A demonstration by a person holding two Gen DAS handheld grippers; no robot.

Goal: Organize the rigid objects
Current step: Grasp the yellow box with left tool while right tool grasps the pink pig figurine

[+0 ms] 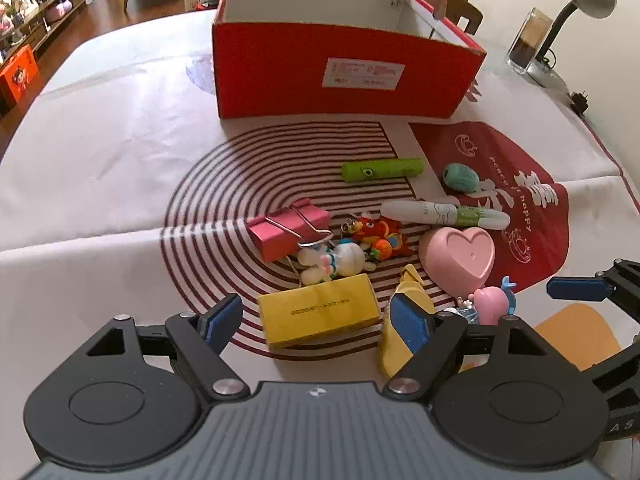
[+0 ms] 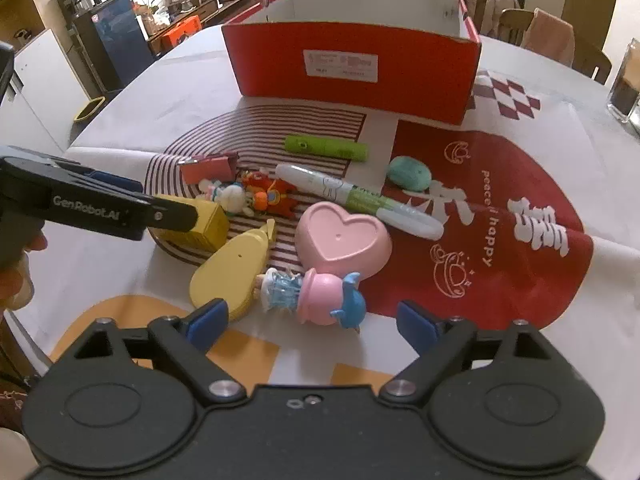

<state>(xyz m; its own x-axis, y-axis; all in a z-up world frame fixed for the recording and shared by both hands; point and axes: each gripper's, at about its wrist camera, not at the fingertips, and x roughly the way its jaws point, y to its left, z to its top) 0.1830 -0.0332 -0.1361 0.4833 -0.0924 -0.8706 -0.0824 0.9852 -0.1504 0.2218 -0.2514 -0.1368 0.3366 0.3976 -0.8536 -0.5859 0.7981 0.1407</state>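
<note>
Now both grippers hang over the toy pile on the table cloth. Left gripper has its jaws spread wide, holding nothing; the yellow box lies between its fingers at lower centre of the left view, pads clear of it. Right gripper is likewise wide and empty, with the pink figure just ahead of its tips. Pink heart dish sits mid-frame. Red box, top open, stands at upper centre behind the pile.
</note>
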